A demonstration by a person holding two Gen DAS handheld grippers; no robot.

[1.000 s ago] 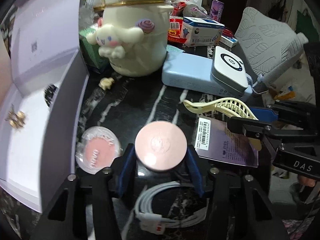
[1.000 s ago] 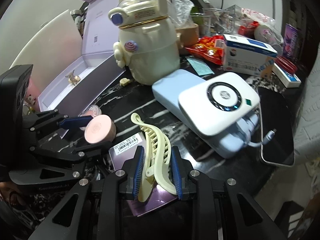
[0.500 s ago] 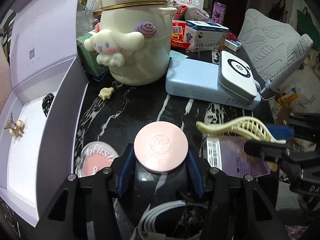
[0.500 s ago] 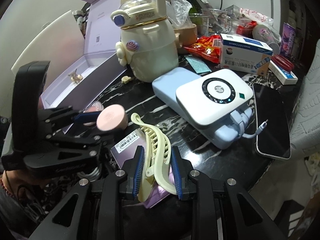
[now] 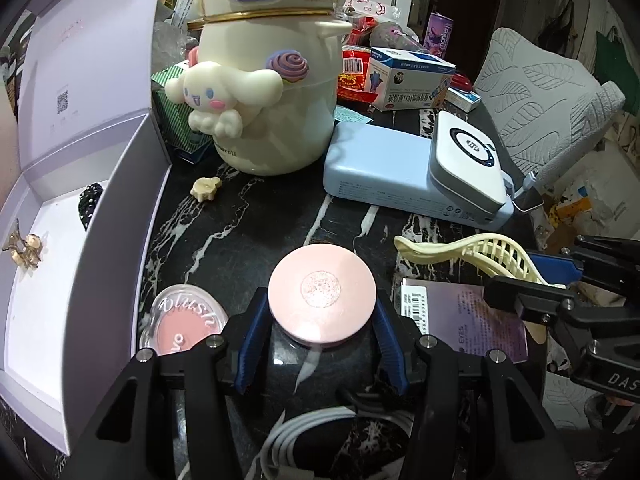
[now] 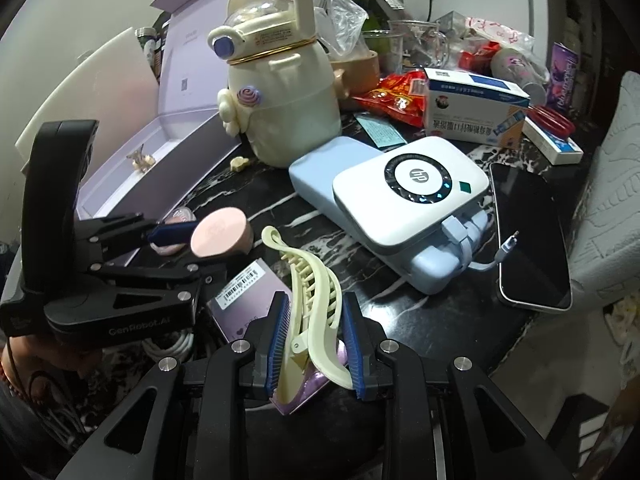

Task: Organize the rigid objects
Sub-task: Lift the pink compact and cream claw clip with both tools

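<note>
My left gripper [image 5: 320,312] is shut on a round pink compact [image 5: 322,298] and holds it above the black marble table; the compact also shows in the right wrist view [image 6: 220,236]. My right gripper [image 6: 314,320] is shut on a cream hair claw clip [image 6: 312,300], which also shows in the left wrist view [image 5: 472,252]. An open lilac box [image 5: 48,264] at the left holds a small gold ornament [image 5: 24,248] and a dark clip [image 5: 88,204]. A clear blush pan [image 5: 180,320] lies beside the box.
A cream Cinnamoroll jug [image 5: 268,80] stands behind. A blue power bank [image 5: 384,172] carries a white HP printer [image 6: 412,196]. A phone [image 6: 528,236] lies at the right edge. A purple card [image 5: 460,320], white cable [image 5: 304,436] and small cream charm [image 5: 206,188] lie nearby.
Both grippers have lifted with their objects and drawn back. The compact is raised off the table; the blush pan stays down beside the box.
</note>
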